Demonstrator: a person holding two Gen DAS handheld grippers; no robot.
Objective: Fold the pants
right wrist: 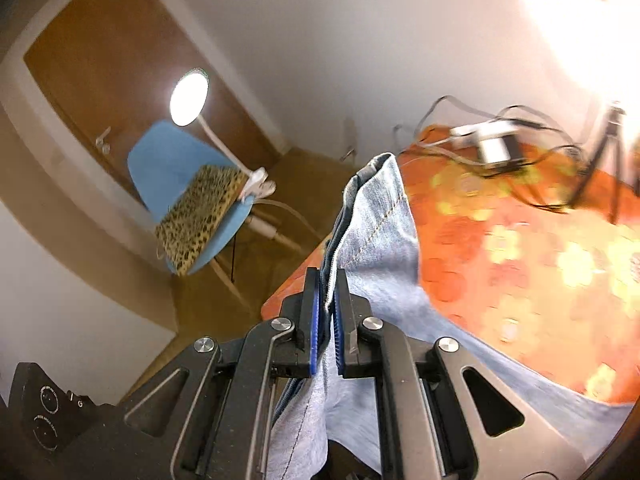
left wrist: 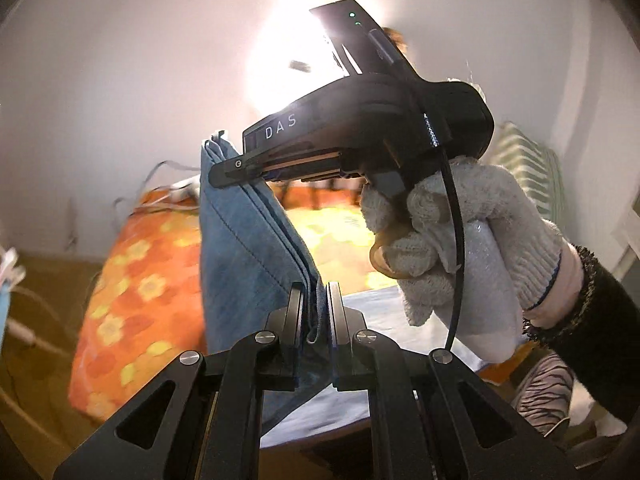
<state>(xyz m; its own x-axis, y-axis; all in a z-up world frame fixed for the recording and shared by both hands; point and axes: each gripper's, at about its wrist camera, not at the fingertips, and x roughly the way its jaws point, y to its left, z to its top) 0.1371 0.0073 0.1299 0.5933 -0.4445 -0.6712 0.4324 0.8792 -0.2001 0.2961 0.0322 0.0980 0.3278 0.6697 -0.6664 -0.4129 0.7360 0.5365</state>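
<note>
The pants are blue jeans [left wrist: 248,240], lifted above a bed. My left gripper [left wrist: 314,292] is shut on a stacked edge of the denim, which rises taut from its jaws to the right gripper [left wrist: 224,170] seen from the side higher up. A gloved hand [left wrist: 460,240] holds that right tool. In the right wrist view the right gripper [right wrist: 327,276] is shut on the layered hem of the jeans [right wrist: 380,232]. The cloth stands up past the fingertips and also trails down to the right over the bed.
The bed carries an orange floral cover [right wrist: 520,260] with a white device and black cables [right wrist: 496,144] at its far end. A blue chair [right wrist: 180,168] bearing a leopard-print item stands by a wooden door [right wrist: 100,60], under a lit lamp [right wrist: 188,98]. A tripod [right wrist: 604,148] stands at the right.
</note>
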